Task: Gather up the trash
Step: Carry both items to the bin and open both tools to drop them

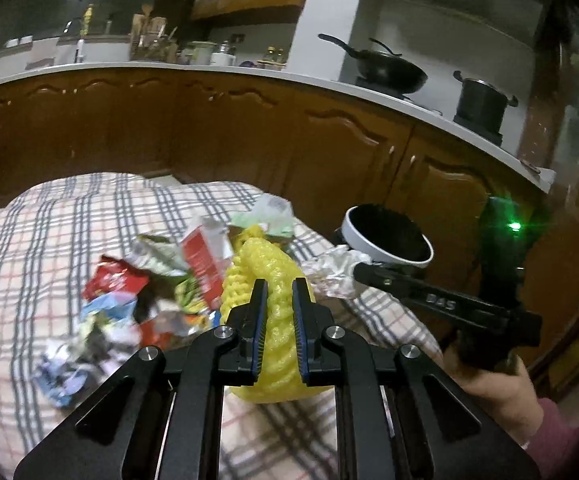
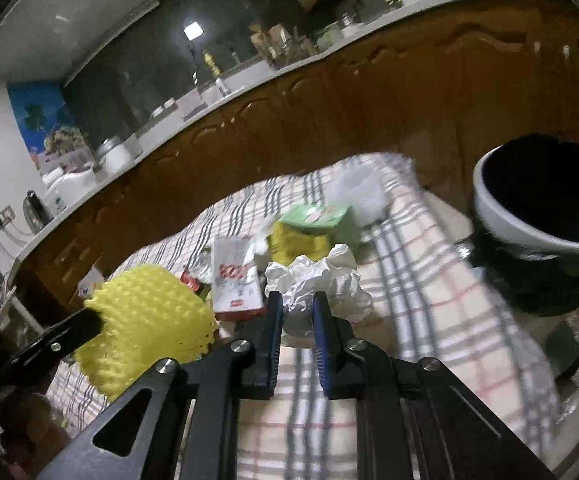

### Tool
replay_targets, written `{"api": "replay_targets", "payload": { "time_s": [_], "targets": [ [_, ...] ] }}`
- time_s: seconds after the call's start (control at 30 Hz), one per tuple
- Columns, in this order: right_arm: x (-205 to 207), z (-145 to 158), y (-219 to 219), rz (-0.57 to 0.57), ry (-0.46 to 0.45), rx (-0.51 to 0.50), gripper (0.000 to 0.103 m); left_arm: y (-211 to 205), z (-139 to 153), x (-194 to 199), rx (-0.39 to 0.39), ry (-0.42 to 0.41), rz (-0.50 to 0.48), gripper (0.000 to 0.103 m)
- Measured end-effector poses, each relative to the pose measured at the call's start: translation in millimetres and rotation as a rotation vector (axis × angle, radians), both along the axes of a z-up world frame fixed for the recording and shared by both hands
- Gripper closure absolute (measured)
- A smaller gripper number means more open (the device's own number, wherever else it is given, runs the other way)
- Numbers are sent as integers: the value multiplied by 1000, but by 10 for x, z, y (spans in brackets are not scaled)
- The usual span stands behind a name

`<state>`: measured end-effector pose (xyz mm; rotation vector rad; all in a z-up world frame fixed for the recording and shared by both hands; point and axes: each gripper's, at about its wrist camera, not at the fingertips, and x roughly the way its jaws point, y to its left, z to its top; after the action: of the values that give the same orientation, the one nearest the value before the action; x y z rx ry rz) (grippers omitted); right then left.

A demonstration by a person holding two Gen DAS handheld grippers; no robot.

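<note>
Over the plaid cloth (image 1: 29, 240), left gripper (image 1: 280, 312) jaws clamp yellow foam net (image 1: 277, 280) — right gripper (image 2: 294, 320) jaws pinch crumpled paper (image 2: 321, 280).

A bright yellow knobbly foam net (image 1: 267, 280) lies over a cloth (image 1: 49, 232) checked in cream, grey and thin red — beside crumpled white paper (image 2: 321, 284), a red-and-white carton (image 1: 203, 256), a pale green pack (image 2: 317, 220) and a blurred, seemingly red wrapper (image 1: 115, 280).
</note>
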<state>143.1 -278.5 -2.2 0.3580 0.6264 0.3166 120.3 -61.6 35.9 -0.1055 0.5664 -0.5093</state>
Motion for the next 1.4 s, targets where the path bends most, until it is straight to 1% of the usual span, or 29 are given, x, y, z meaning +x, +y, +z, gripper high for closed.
{"api": "replay_targets", "payload": {
  "time_s": [0.17, 0.47, 0.77, 0.87, 1.0, 1.17, 1.27, 1.4],
  "targets": [
    [-81, 99, -305, -67, -13, 7, 88, -266, 17, 158, 5, 5, -36, 92],
    [-171, 189, -936, -211, -18, -25, 88, -832, 82, 462, 6, 3, -122, 92],
    [0, 235, -1459, -327, 7, -72, 88, -1500, 207, 853, 0, -4, -200, 92],
    [114, 228, -1631, -352, 23, -80, 88, -1723, 199, 1029, 2, 14, -217, 92],
    [228, 218, -1768, -367, 37, -89, 88, -2043, 147, 1277, 4, 59, -251, 92],
    [358, 151, -1901, -367, 68, -72, 88, -2388, -12, 1553, 33, 120, -259, 92],
    [434, 96, -1948, -361, 91, -71, 87, -2533, -112, 1692, 43, 165, -261, 92],
    [522, 16, -2009, -353, 117, -82, 87, -2666, -198, 1792, 62, 199, -266, 92]
  ]
}}
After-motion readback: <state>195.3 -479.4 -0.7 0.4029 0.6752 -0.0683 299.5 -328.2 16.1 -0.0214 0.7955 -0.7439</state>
